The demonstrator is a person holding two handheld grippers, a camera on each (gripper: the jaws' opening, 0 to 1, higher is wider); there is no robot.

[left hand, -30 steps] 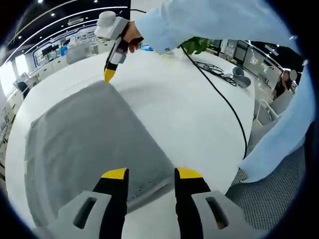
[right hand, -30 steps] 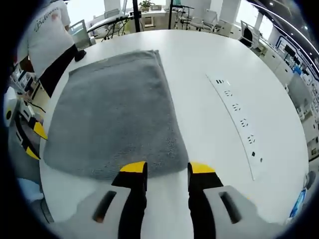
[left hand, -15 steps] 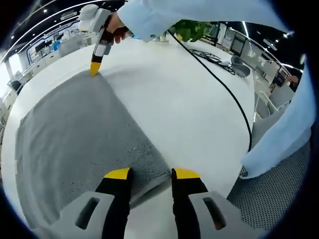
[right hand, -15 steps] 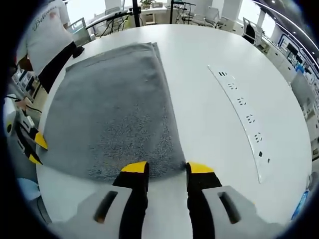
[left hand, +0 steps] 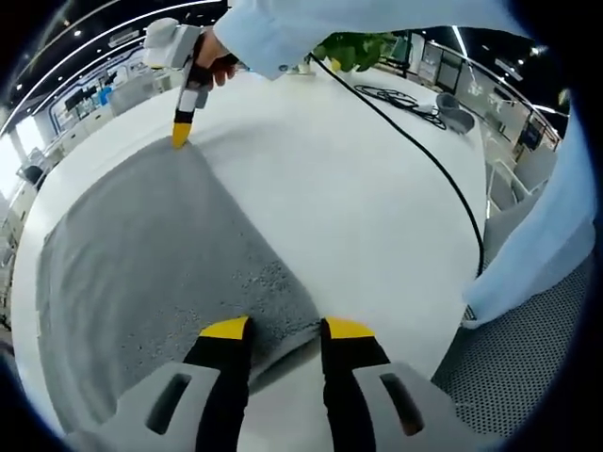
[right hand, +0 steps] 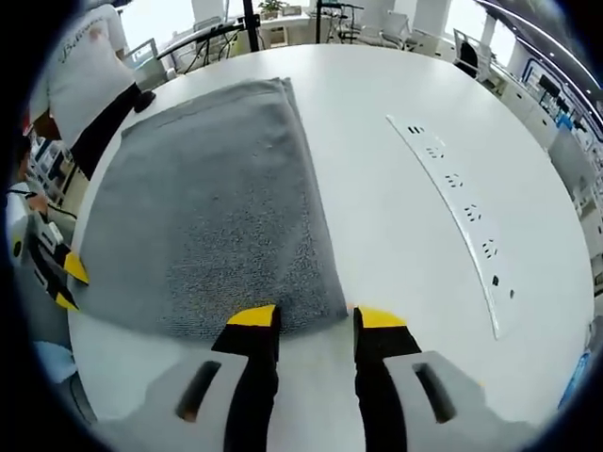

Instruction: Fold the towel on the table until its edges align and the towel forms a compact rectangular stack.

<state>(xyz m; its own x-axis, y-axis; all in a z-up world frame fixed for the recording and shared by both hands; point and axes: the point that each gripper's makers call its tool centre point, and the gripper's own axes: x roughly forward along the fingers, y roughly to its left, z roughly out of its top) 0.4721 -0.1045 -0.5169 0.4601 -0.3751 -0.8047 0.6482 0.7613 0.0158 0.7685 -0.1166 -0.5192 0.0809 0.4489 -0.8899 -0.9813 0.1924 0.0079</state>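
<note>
Bright, even indoor light falls from long ceiling strip lamps (left hand: 85, 45), with daylight from windows (right hand: 160, 14) blown out to white at the far edge. The glossy round white table (left hand: 358, 217) shows soft glare and only faint shadows. Fisheye distortion bends the straight lines near the edges. The fluffy grey terry towel (right hand: 217, 207) is sharp at centre, softer outward.

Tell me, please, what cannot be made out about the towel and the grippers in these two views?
- Left gripper view: the left gripper covers the grey towel corner, so contact is unclear.
- Right gripper view: the right gripper hides the towel edge there.
- Right gripper view: the towel's near-left corner runs into the dark rim.
</note>
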